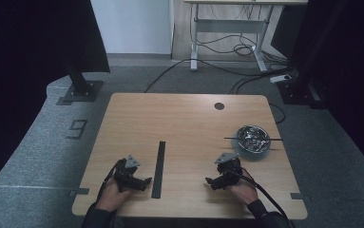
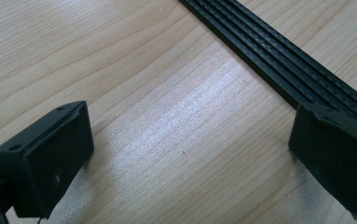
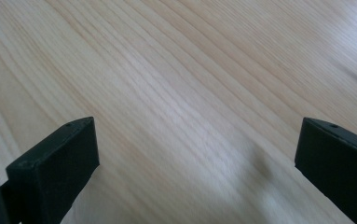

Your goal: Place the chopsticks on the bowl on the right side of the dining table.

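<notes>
My left gripper rests low on the wooden table near its front edge, jaws wide apart and empty. Its own view shows the gripper open over bare wood, with a long black ribbed strip running past the right jaw. From above, that strip lies lengthwise just right of the left gripper. My right gripper sits at the front right, pointing left, and in its view the gripper is open over plain wood. A metal bowl with two black chopsticks laid across it stands behind it.
A dark round hole marks the table's far right. Black stands flank the table on the grey carpet, with cables and a white desk frame beyond the far edge.
</notes>
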`<state>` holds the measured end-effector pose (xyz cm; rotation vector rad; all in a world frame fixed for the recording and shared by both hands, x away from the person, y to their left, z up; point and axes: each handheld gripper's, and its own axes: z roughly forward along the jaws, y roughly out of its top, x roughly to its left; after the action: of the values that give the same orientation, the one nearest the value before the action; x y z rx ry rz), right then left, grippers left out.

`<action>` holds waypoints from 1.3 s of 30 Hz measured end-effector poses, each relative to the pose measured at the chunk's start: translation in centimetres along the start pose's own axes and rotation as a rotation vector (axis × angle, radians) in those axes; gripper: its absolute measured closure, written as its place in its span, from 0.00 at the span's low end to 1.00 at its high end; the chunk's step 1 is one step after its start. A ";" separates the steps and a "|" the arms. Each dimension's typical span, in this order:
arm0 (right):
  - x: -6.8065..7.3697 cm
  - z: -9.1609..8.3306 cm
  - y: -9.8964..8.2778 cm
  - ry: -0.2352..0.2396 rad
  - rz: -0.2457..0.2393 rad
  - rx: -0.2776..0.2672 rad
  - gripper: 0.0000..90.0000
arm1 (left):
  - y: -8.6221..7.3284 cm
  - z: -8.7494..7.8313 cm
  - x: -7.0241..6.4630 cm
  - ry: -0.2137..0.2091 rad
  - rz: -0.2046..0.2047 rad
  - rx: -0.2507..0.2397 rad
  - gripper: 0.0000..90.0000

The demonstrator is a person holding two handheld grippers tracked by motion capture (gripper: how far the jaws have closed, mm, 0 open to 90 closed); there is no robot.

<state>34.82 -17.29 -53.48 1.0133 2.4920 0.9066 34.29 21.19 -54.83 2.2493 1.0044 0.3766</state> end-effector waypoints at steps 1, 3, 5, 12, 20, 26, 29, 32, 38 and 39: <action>0.1 0.3 0.2 0.000 -0.002 0.002 0.00 | 0.0 0.0 0.0 0.000 0.000 0.000 0.00; 0.2 0.7 0.7 0.004 -0.009 0.003 0.00 | 0.0 0.0 0.0 0.000 0.000 0.000 0.00; 0.3 1.1 1.2 0.005 -0.017 -0.001 0.00 | 0.0 0.0 0.0 0.000 0.000 0.000 0.00; 0.7 2.5 3.0 0.021 -0.032 -0.004 0.00 | 0.0 0.0 0.0 0.000 0.002 0.001 0.00; 1.4 4.2 5.0 0.038 -0.038 -0.001 0.00 | 0.0 0.0 0.0 -0.001 0.002 0.001 0.00; 2.1 5.4 6.6 0.048 -0.047 -0.007 0.00 | 0.0 0.0 0.0 -0.001 0.002 0.001 0.00; 2.5 6.0 7.4 0.052 -0.045 -0.002 0.00 | 0.0 0.0 0.0 -0.001 0.001 0.001 0.00; 2.9 6.5 8.0 0.056 -0.048 -0.007 0.00 | 0.0 0.0 0.0 0.000 0.001 0.001 0.00; 3.5 7.5 9.2 0.060 -0.035 -0.004 0.00 | 0.0 0.0 0.0 -0.001 0.001 0.001 0.00; 3.6 7.6 9.4 0.059 -0.042 -0.007 0.00 | 0.0 0.0 0.0 0.000 0.001 0.001 0.00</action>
<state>40.80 -6.21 -53.21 0.9420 2.5467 0.9450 34.29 21.20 -54.83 2.2508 1.0031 0.3763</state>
